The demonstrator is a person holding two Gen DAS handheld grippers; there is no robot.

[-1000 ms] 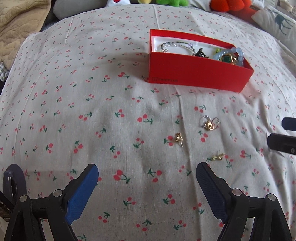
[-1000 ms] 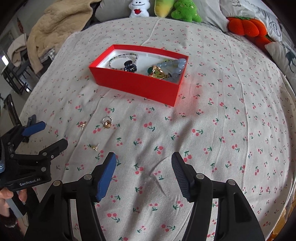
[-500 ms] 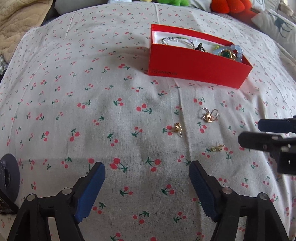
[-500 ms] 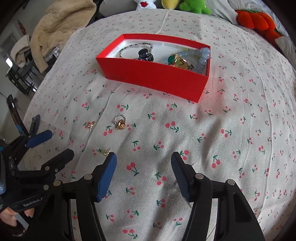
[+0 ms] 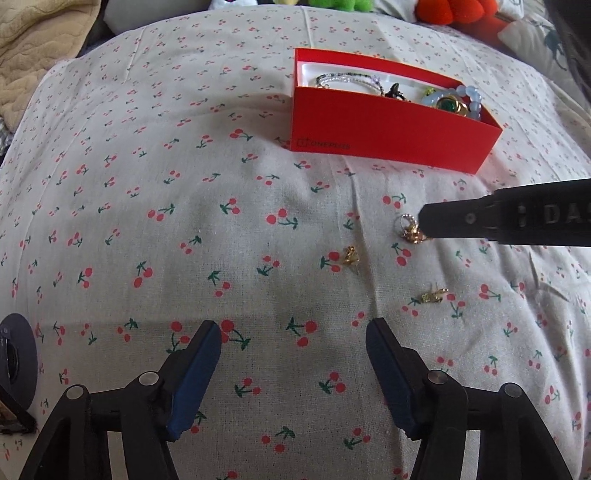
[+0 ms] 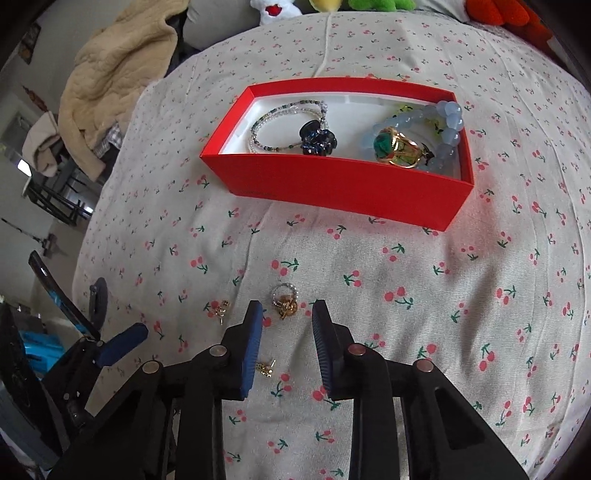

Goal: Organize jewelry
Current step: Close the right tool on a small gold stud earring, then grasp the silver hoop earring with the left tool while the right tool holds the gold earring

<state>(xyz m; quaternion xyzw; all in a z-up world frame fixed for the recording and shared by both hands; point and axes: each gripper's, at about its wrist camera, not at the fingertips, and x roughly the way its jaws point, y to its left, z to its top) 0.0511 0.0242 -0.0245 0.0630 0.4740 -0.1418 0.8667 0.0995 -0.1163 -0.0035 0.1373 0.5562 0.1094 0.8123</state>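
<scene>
A red box (image 6: 343,188) (image 5: 391,136) on the cherry-print cloth holds a beaded strand (image 6: 280,114), a dark flower piece (image 6: 318,142), a green-stone gold ring (image 6: 397,149) and a blue bead bracelet (image 6: 448,122). Loose on the cloth lie a gold and silver ring (image 6: 285,302) (image 5: 409,229) and two small gold earrings (image 6: 219,308) (image 6: 266,367) (image 5: 351,255) (image 5: 432,295). My right gripper (image 6: 287,314) is open, its tips on either side of the ring, just short of it. My left gripper (image 5: 293,334) is open and empty, nearer than the earrings.
A beige blanket (image 6: 114,70) lies at the far left edge of the bed. Plush toys (image 6: 495,11) line the far edge. A dark chair frame (image 6: 55,195) stands off the bed at the left.
My right gripper has moved left and forward to the ring and narrowed its opening. My left gripper has narrowed a little and shifted slightly.
</scene>
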